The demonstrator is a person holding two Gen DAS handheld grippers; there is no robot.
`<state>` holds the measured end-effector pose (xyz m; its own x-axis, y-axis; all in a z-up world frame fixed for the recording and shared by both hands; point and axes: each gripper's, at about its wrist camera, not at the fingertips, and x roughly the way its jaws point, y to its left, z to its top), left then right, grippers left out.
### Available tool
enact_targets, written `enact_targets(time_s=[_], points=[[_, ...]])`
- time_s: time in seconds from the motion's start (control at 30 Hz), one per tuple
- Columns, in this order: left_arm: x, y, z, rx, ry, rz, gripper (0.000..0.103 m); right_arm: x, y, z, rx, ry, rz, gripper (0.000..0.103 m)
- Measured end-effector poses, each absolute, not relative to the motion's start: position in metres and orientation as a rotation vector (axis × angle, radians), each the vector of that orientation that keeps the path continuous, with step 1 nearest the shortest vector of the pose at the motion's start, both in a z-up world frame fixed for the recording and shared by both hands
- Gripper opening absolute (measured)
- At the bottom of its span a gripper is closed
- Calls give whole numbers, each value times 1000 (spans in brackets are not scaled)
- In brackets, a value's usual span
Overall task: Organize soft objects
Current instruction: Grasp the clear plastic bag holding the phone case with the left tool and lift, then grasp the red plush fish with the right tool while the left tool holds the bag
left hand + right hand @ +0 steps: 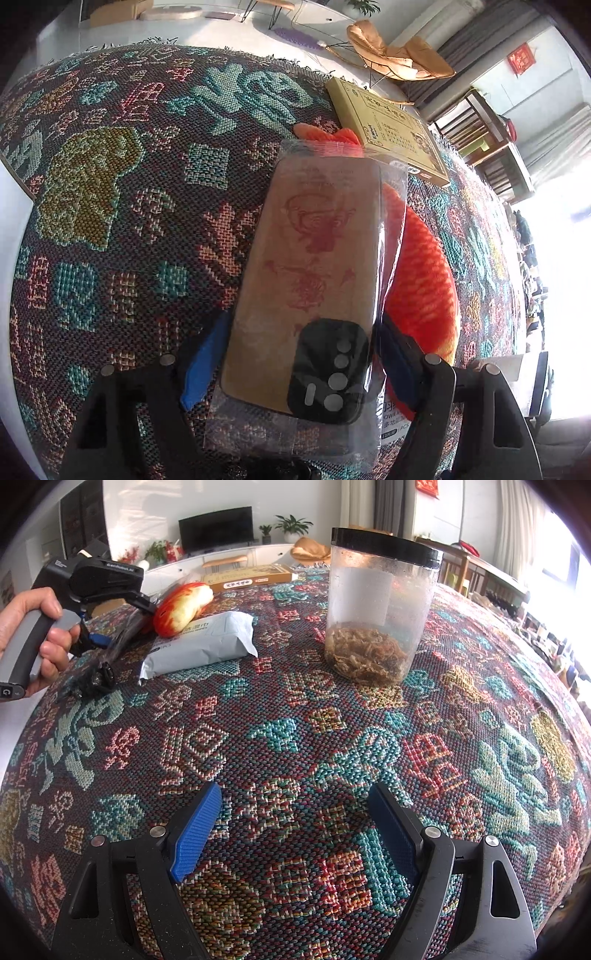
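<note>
My left gripper (301, 325) is shut on a tan phone case in a clear plastic sleeve (314, 251) and holds it above the patterned cloth. Its blue pads (201, 369) press the sleeve's sides. Under the case lies an orange-red plush fish (421, 273). In the right wrist view the left gripper (107, 590) is at the far left with the sleeve (122, 638) hanging from it, beside the plush fish (183, 607) and a grey pack of wet wipes (201, 642). My right gripper (295, 805) is open and empty low over the cloth.
A clear jar with a black lid (380, 605), holding dried brown material, stands on the cloth (295, 720). A flat yellow box (388, 125) lies at the far edge, also in the right wrist view (247, 578). A small black object (92, 681) lies near the left edge.
</note>
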<state>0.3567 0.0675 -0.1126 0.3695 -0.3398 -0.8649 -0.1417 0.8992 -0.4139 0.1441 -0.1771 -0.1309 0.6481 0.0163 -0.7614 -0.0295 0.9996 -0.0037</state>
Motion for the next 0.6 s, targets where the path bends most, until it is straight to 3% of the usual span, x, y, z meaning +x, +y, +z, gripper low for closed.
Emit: enact_targets(time_s=[0.17,0.4,0.6], points=[[326,100,-85,-457,1102,-12,75,144,-177,-131,-16,866,25,84],[224,108,-24,-183,946,129,75,144,-174,-130,-18,865,14,84],[100,85,-64,-168,988,176,76,142,-173,-130,-11,865,10,84]])
